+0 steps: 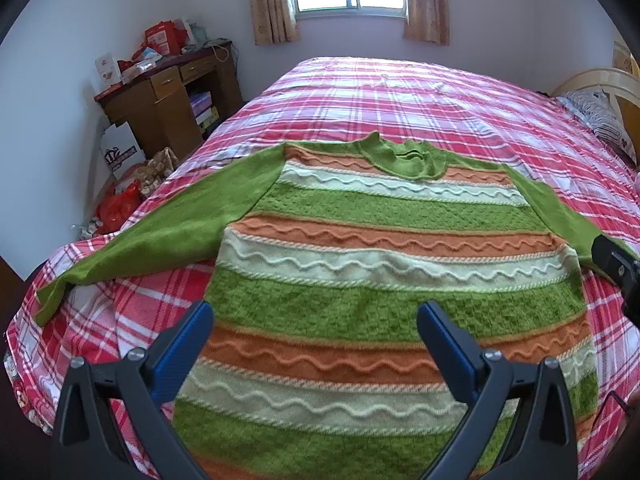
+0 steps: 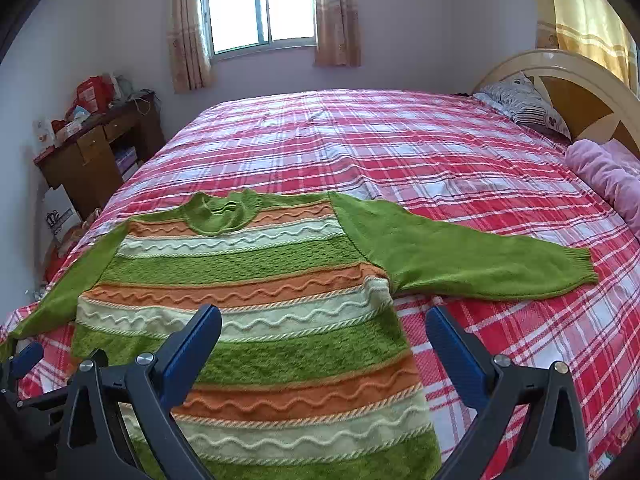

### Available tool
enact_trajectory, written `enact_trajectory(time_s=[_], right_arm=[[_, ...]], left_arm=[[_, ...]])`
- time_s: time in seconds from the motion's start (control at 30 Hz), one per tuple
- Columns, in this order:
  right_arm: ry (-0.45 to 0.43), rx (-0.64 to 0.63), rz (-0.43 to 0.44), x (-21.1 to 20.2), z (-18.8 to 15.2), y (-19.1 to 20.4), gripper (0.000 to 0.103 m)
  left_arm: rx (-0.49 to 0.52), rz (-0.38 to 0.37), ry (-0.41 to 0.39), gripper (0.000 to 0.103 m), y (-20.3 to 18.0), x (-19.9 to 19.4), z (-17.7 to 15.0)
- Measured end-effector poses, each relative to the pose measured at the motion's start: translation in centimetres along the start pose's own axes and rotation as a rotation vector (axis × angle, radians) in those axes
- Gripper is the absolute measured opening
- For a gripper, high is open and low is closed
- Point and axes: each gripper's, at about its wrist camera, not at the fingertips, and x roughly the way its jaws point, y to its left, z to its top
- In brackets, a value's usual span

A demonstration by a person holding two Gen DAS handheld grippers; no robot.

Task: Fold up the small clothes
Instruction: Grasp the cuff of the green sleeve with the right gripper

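Note:
A knitted sweater (image 1: pixel 372 280) (image 2: pixel 256 320) with green, orange and cream wavy stripes lies flat on the bed, collar away from me, both plain green sleeves spread out. Its left sleeve (image 1: pixel 132 248) reaches the bed's left edge; its right sleeve (image 2: pixel 472 260) stretches across the plaid cover. My left gripper (image 1: pixel 316 320) hovers open above the sweater's lower body, blue pads wide apart. My right gripper (image 2: pixel 324 328) is open over the sweater's lower right edge. Nothing is held. Part of the right gripper (image 1: pixel 616 268) shows at the left wrist view's right edge; the left gripper (image 2: pixel 24 360) peeks in at the right wrist view's left.
A red, pink and white plaid cover (image 2: pixel 400 152) covers the bed. A pillow (image 2: pixel 524 104), pink blanket (image 2: pixel 608 176) and headboard (image 2: pixel 576 92) lie at the right. A cluttered wooden desk (image 1: pixel 168 92) and bags (image 1: pixel 120 204) stand left of the bed.

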Motion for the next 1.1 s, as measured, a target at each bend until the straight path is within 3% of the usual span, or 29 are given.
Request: enact_trajectory(time_s=[0.43,0.63,0.77,0.83,0.9,1.1], right_arm=[[0.030,0.004,-0.048,3.6,1.5,-2.2,0.102],[0.017,0.023,-0.110,4.5,1.8,-5.9,0.102],[0.021,0.101,-0.148,4.6,1.9,-10.8,0.099],[-0.008,0.183,-0.162,4.0,1.7,-14.7,0.073],[-0.008,0.261,-0.198,3.6,1.4,-18.3,0.063],[-0.055,0.643,-0.258,2.9,-1.2,-32.4,0.063]], left_arm=[[0.009,0.080,-0.021,0.103,0.0,3.9,1.1],[-0.022,0.097,-0.005,0.103,0.9,6.6,0.7],[-0.028,0.118,0.003,0.103,0.9,7.9,0.0],[-0.029,0.121,0.003,0.103,0.9,8.3,-0.5],[-0.050,0.107,-0.023,0.103,1.1,8.0,-1.0],[-0.101,0.071,-0.019,0.103,1.7,8.4,-1.4]])
